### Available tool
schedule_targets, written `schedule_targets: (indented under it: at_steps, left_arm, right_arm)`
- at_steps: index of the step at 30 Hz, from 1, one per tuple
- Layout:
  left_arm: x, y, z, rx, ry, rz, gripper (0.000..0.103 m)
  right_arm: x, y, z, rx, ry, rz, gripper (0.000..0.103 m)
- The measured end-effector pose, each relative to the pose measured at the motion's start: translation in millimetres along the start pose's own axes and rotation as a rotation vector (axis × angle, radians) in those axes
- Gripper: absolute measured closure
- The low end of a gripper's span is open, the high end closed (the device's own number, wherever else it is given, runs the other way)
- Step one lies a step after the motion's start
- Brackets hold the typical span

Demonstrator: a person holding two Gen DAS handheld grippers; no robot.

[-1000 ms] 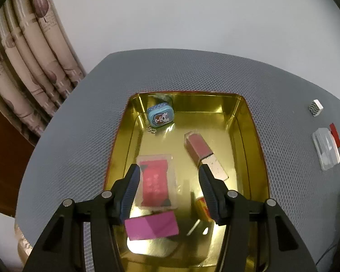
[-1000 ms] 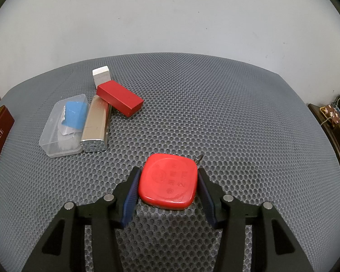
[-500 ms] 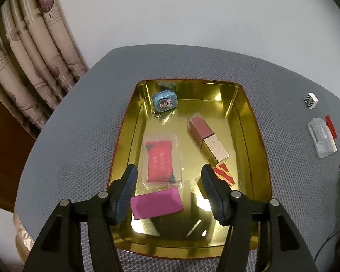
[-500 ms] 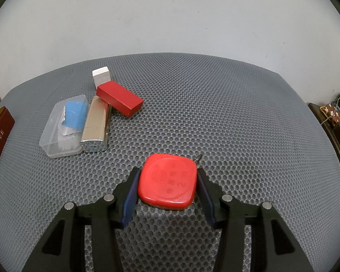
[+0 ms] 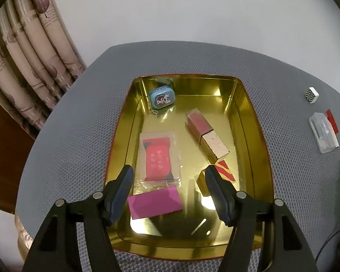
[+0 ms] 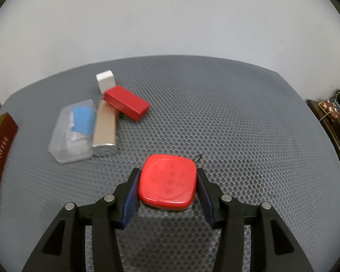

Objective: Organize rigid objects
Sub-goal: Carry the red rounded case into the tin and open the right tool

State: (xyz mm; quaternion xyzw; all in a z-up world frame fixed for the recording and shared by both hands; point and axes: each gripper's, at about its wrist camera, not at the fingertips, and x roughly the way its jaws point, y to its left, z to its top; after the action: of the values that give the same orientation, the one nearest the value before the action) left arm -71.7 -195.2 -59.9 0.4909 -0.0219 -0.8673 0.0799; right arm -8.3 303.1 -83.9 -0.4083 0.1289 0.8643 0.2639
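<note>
The left tongs (image 5: pixel 167 180) hang over the near half of a shiny gold rectangular metal tray (image 5: pixel 249 122), their jaws opening with nothing pressed between them; directly beneath the gap lie a clear plastic case holding a red packet (image 5: pixel 159 157) and, just nearer, a flat magenta rectangular card (image 5: pixel 155 201), both on the tray floor. Farther in the tray, a small blue rounded tin with a cartoon face (image 5: pixel 162 98) sits near the far left corner, and a long box, dark pink at one end and gold-flecked cream at the other (image 5: pixel 206 136), lies diagonally to the right of the clear case. A red-and-gold striped piece (image 5: pixel 225 171) shows at that box's near end, partly hidden by the right finger. The tray rests on a counter covered in grey honeycomb mesh (image 5: pixel 79 140). The right tongs (image 6: pixel 167 187) are clamped on a red rounded-square plastic case with embossed markings (image 6: pixel 167 183), both blue pads touching its sides, the case held just above or on the same mesh; I cannot tell which. Beyond it, to the left, sits a cluster: a frosted clear plastic box with something blue inside (image 6: pixel 73 129), a champagne-gold rectangular bar (image 6: pixel 105 127) touching its right side, a glossy red rectangular block (image 6: pixel 127 105) angled against the bar's far end, and a small white block (image 6: pixel 105 80) just behind that.
</note>
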Motion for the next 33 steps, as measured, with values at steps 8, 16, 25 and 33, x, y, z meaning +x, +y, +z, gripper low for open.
schedule_targets:
  at_steps: [8, 16, 25, 33]
  left_arm:
    - [-2, -1, 0, -0.007, -0.005, -0.006, 0.036]
    - [-2, 1, 2, -0.013, -0.001, -0.012, 0.036]
    - [-8, 17, 7, -0.079, -0.018, -0.006, 0.033]
    - [-11, 36, 10, -0.138, -0.038, 0.024, 0.031]
  right_arm:
    - [-28, 20, 5, -0.028, -0.041, 0.083, 0.054]
    - [-59, 60, 6, -0.128, -0.066, 0.19, 0.054]
    - [-80, 154, 10, -0.279, -0.065, 0.319, 0.054]
    - [-95, 227, 4, -0.392, -0.075, 0.416, 0.054]
